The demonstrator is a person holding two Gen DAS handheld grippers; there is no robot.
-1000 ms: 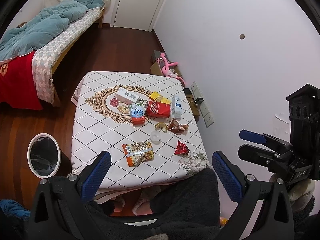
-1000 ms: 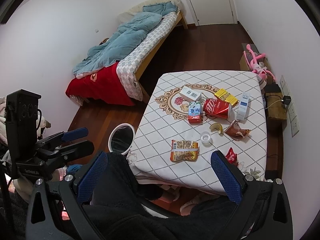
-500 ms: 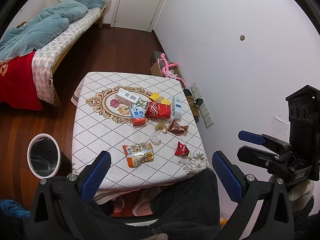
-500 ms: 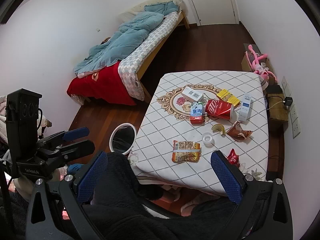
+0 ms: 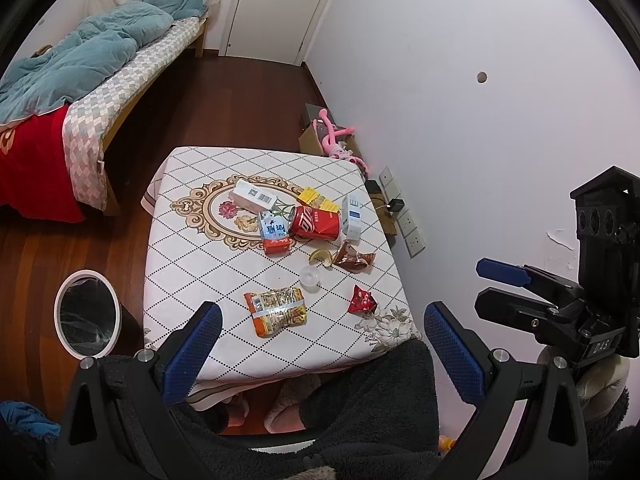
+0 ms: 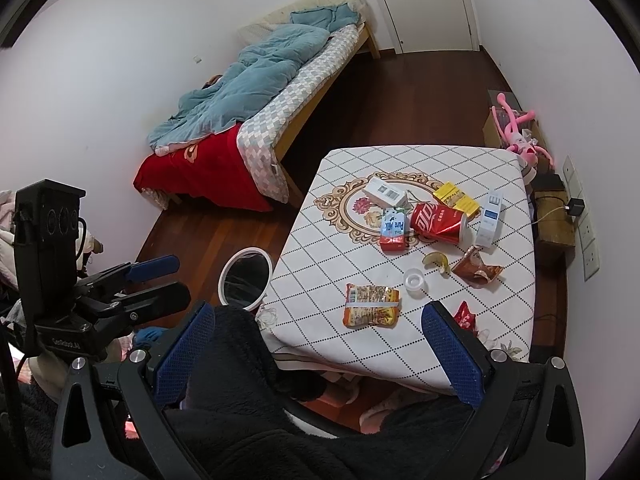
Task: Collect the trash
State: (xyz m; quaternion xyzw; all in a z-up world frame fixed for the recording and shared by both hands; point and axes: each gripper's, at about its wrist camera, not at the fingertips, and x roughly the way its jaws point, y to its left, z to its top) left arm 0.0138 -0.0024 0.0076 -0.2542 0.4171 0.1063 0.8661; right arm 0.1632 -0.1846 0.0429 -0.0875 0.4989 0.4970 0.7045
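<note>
Trash lies on a table with a diamond-pattern cloth (image 5: 192,256) (image 6: 316,240): an orange snack bag (image 5: 276,311) (image 6: 371,305), a red can on its side (image 5: 315,223) (image 6: 438,222), a small milk carton (image 5: 273,232) (image 6: 394,228), a white box (image 5: 254,197), a yellow packet (image 5: 318,199), a blue-white carton (image 5: 352,216), a brown wrapper (image 5: 354,258), a red wrapper (image 5: 362,300) and a clear cup (image 5: 311,279). A white-rimmed bin (image 5: 87,318) (image 6: 244,276) stands on the floor left of the table. My left gripper (image 5: 320,350) and right gripper (image 6: 316,354) hover open above the table's near edge, holding nothing.
A bed (image 5: 80,72) with a blue duvet runs along the left wall. A pink toy and cardboard box (image 5: 332,142) sit by the right wall beside wall sockets (image 5: 404,212). A person's dark fleece legs (image 5: 360,400) and slippers are below the near table edge. A door (image 5: 276,4) is at the back.
Both views have shifted only slightly; the table sits a little lower and farther right in the right wrist view. Both grippers stay open and nothing on the table has moved.
</note>
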